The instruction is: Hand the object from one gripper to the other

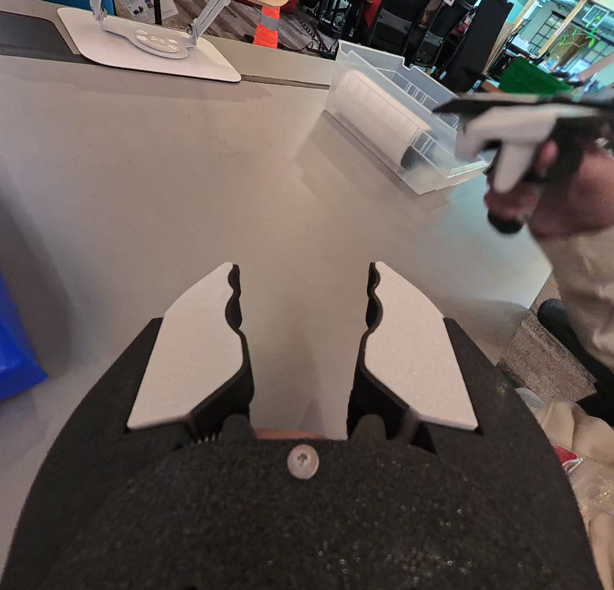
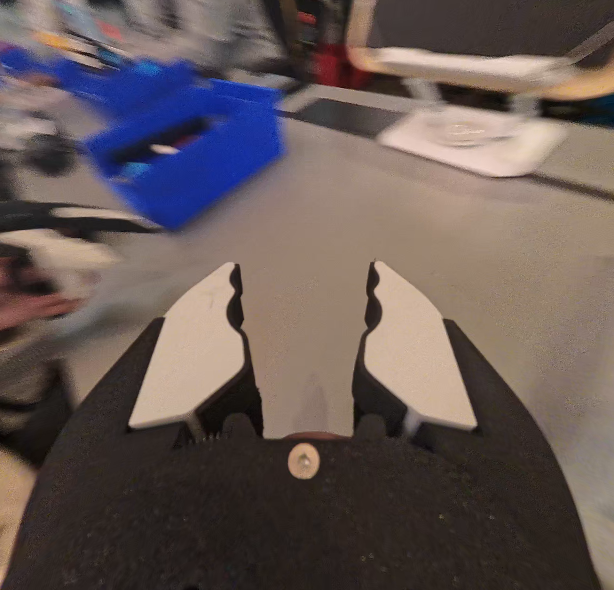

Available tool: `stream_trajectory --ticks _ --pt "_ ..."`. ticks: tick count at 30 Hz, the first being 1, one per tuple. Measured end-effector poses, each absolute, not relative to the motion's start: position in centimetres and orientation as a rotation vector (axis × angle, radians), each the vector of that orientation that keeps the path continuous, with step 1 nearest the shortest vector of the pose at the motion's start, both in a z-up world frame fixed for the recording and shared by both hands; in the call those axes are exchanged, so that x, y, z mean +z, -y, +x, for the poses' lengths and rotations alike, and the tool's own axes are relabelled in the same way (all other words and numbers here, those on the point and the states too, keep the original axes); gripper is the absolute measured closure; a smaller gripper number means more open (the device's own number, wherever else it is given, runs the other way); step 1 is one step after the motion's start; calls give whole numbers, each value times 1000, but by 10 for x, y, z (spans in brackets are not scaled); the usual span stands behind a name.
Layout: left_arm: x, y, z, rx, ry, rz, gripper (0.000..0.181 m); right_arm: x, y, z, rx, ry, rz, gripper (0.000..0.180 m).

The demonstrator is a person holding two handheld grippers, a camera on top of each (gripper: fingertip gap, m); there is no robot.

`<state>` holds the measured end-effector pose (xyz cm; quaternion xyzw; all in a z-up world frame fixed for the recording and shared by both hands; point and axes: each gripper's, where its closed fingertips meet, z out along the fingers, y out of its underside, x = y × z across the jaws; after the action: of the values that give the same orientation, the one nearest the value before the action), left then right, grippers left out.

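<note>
Left gripper (image 1: 304,268) and right gripper (image 2: 304,266) are both shown with jaws spread apart and nothing between them, each held over the bare grey table (image 1: 199,175). No object to be handed over can be made out in either view. A clear plastic bin (image 1: 392,115) is seen at the far right of the table and a blue bin (image 2: 186,148) at the far left; a small dark shape lies inside the clear bin, but it cannot be told whether this is the object. Whichever bin holds it, it lies well apart from both grippers. The right wrist view is heavily smeared. Risk, as judged: at such speed a reach may be misplaced, so that a bin wall is struck, or the object is pinched off-centre and dropped before the transfer
</note>
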<state>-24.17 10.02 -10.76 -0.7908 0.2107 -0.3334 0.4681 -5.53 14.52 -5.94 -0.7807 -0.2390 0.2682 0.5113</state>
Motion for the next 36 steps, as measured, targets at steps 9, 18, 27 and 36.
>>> stream_trajectory --ticks 9,18,27,36 --pt "-105 -101 -248 -657 -607 -1895 111 -85 -95 -134 899 724 -1614 119" --pt "-52 -132 -294 -487 -507 -1839 113 -97 -123 -99 904 599 -1706 123" --pt "-58 -222 -444 146 -691 -2245 116 -103 -131 -93 942 603 -1724 124" --pt "-117 -228 -527 386 -607 -2707 120 -107 -139 -82 974 572 -1755 125"
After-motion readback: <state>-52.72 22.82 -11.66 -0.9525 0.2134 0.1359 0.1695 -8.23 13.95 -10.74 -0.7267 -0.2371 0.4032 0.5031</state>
